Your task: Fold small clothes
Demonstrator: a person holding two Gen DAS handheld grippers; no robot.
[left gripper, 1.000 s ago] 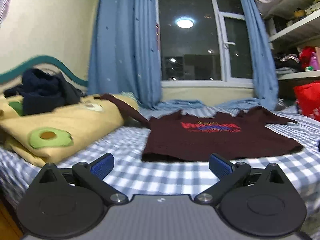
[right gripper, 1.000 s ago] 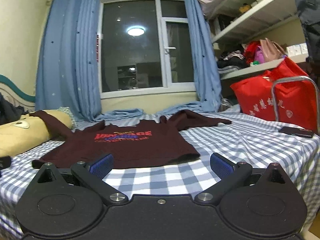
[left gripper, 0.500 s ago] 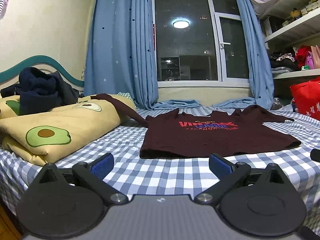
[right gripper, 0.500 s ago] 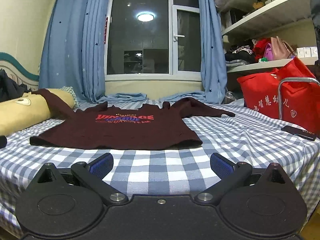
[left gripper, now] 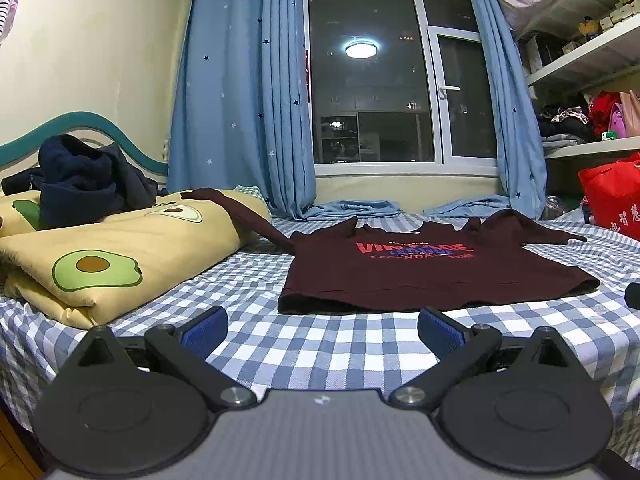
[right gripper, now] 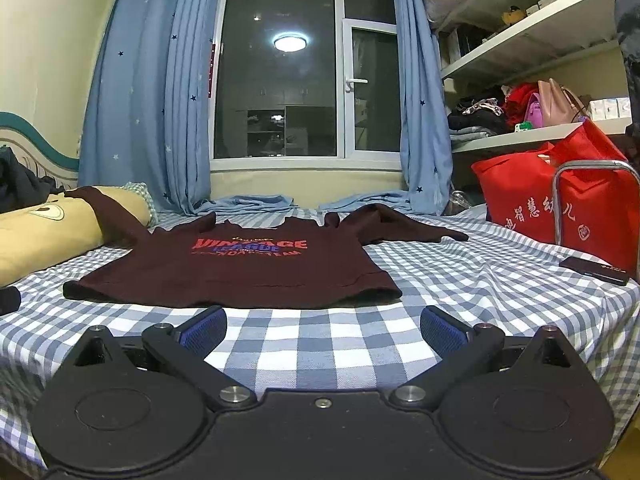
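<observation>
Blue-padded fingers of the left gripper [left gripper: 322, 330] spread wide apart, gripping nothing, low over the checked bedsheet [left gripper: 320, 344]; likewise the right gripper [right gripper: 323, 328], splayed and empty above the same sheet [right gripper: 320, 332]. Just beyond, flat on the bed: a maroon long-sleeved shirt [left gripper: 420, 272] [right gripper: 240, 268], print upward, unfolded, hem nearest the fingertips, one sleeve draped up onto a yellow avocado-print quilt [left gripper: 120, 252], the other stretched toward a red tote bag [right gripper: 560, 200], contents hidden. Beside the bag, a dark phone [right gripper: 594, 270] on the sheet. Farther back, dark clothes [left gripper: 80, 184] heaped on the quilt. Farthest, wall shelves [right gripper: 532, 136] crowded with folded clothing and handbags.
</observation>
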